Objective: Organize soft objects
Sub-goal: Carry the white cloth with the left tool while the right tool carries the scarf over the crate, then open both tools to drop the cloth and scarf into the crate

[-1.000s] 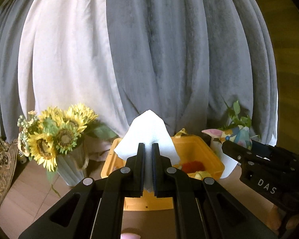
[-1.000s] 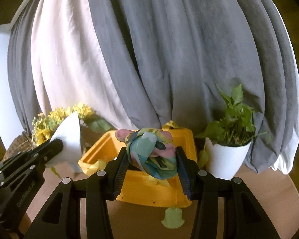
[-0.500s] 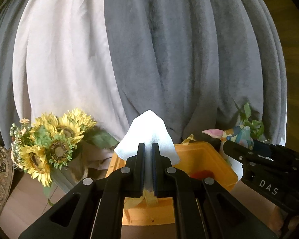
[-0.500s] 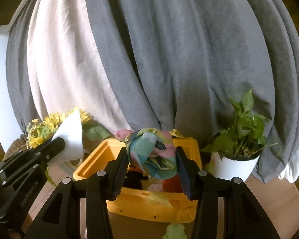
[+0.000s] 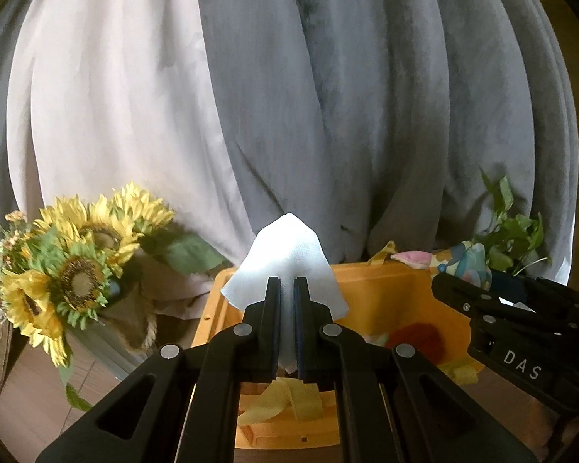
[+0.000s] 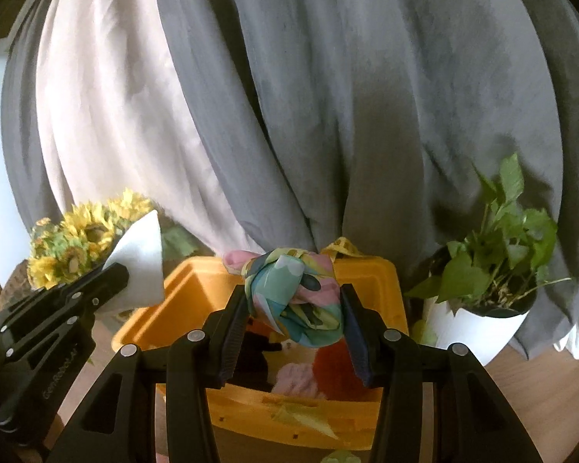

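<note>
Here, the left gripper (image 5: 286,289) pinches a folded white cloth (image 5: 285,266) nearly shut, while the right gripper (image 6: 294,301) clamps a knotted multicolored scarf (image 6: 295,297) with wider-set jaws. Both hover over the yellow bin (image 6: 366,270), apparently poised to drop them among soft items inside. Sunflowers (image 5: 77,270) and a potted plant (image 6: 494,262) flank the bin.

Heavy grey pleated curtains (image 6: 386,96) hang full height behind a brown wooden tabletop (image 6: 540,393). A pale cream sheer panel (image 5: 108,115) hangs left of them, daylit.
</note>
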Motion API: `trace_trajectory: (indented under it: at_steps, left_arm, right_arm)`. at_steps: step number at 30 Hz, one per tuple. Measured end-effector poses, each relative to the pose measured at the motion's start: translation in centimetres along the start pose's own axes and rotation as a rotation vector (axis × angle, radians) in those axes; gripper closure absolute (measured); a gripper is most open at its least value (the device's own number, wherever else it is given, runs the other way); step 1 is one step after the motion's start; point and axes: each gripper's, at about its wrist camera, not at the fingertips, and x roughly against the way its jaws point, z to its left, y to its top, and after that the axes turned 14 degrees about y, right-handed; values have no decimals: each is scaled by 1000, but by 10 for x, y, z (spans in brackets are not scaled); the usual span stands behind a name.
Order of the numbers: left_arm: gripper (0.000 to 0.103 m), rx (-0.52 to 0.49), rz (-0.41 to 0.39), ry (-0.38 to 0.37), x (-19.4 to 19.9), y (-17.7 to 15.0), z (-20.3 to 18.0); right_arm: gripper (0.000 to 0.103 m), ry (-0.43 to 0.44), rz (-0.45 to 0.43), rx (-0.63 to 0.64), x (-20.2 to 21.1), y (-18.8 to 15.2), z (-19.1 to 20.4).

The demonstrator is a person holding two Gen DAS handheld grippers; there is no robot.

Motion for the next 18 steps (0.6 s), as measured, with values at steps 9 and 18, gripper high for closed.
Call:
trace_trajectory:
  at_steps: [9,18]
  left_arm:
    - [95,-9,73,-11,-28,-11,-4]
    - [94,-30,141,-23,-48,-22,-10]
  right_arm:
    - [55,-8,62,-8,-28,-9,-9]
    - [55,0,127,-19,-49,-17,-15]
